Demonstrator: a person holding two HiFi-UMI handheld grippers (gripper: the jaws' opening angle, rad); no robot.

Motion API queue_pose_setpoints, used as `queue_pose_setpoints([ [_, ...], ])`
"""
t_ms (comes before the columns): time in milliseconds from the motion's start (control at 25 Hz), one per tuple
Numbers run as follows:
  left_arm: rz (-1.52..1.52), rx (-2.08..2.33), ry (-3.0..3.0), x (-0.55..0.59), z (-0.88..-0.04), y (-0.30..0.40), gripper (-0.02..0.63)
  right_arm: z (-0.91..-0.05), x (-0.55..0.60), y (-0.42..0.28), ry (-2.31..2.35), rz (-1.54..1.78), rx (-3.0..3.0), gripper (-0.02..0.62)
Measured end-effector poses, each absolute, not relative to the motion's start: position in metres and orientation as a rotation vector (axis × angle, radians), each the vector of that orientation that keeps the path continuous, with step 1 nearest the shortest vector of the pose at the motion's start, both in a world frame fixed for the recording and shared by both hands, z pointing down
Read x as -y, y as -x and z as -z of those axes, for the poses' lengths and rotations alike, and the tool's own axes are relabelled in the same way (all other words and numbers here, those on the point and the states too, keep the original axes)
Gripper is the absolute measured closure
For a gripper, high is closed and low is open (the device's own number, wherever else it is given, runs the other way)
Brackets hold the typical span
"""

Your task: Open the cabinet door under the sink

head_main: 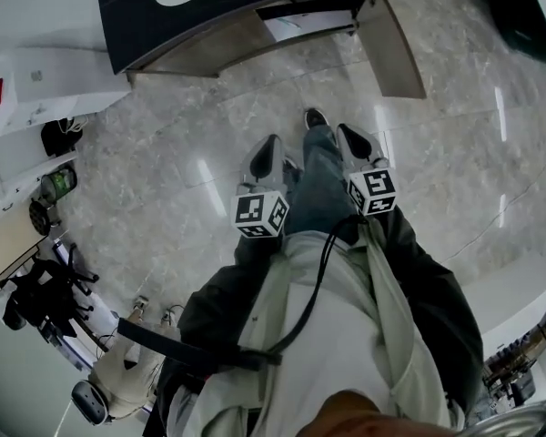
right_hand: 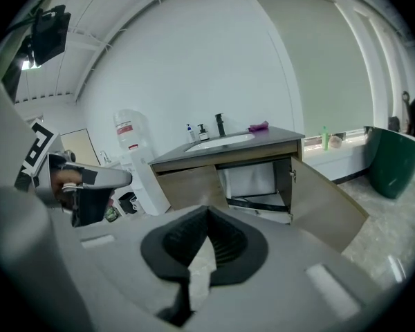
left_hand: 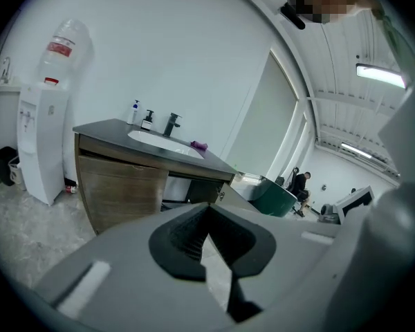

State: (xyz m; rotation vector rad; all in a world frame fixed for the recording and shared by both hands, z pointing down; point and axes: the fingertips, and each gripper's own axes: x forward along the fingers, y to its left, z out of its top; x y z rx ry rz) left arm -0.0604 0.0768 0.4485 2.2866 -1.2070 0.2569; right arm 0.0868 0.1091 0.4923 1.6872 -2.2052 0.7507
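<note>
The head view looked down on the person standing on the pale stone floor [head_main: 164, 198], well apart from the cabinet [head_main: 191, 48] at the far edge. The left gripper [head_main: 270, 144] and the right gripper [head_main: 344, 133] were held side by side in front of the legs, one on each side of a shoe [head_main: 316, 116]. Only this view showed both tools with their marker cubes from above, but it did not show the jaws clearly.

The right gripper view gave the cabinet front. The right cabinet door [right_hand: 326, 200] stood open and the left door [right_hand: 188, 185] was closed. Between them the pale inside of the cabinet [right_hand: 252, 182] was visible, below the sink [right_hand: 218, 142] and the tap [right_hand: 220, 124]. This view also caught the left gripper [right_hand: 83, 185] at its left edge. The left gripper view saw the cabinet more from its left end, with a water dispenser [left_hand: 45, 137] beside it. There the open door was mostly hidden behind the tool.

The open door was upright on its hinges at the right end of the cabinet. From above, its top edge [head_main: 391, 44] was a long strip that ran from the cabinet toward the near right, so the free edge pointed out into the room.

In both gripper views the dark pads met at the tips, with only floor showing behind them. Each tool was closed and held nothing.
</note>
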Motion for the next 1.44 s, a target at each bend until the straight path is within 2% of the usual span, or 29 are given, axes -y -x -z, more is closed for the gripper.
queue_pose_setpoints([
  [320, -0.18, 1.205, -2.294, -0.101, -0.418, 0.097, 0.6, -0.46, -0.134, -0.068, -1.746, -0.711, 2.206, 0.594],
  [680, -0.148, 1.218, -2.326, -0.087, -0.391, 0.098, 0.6, -0.447, -0.133, -0.072, -1.744, -0.726, 2.198, 0.594],
  [1440, -0.158, 1.196, -2.314, -0.062, -0.394, 0.02, 0.6, -0.45, -0.119, -0.125, -1.577, -0.73, 2.248, 0.594],
])
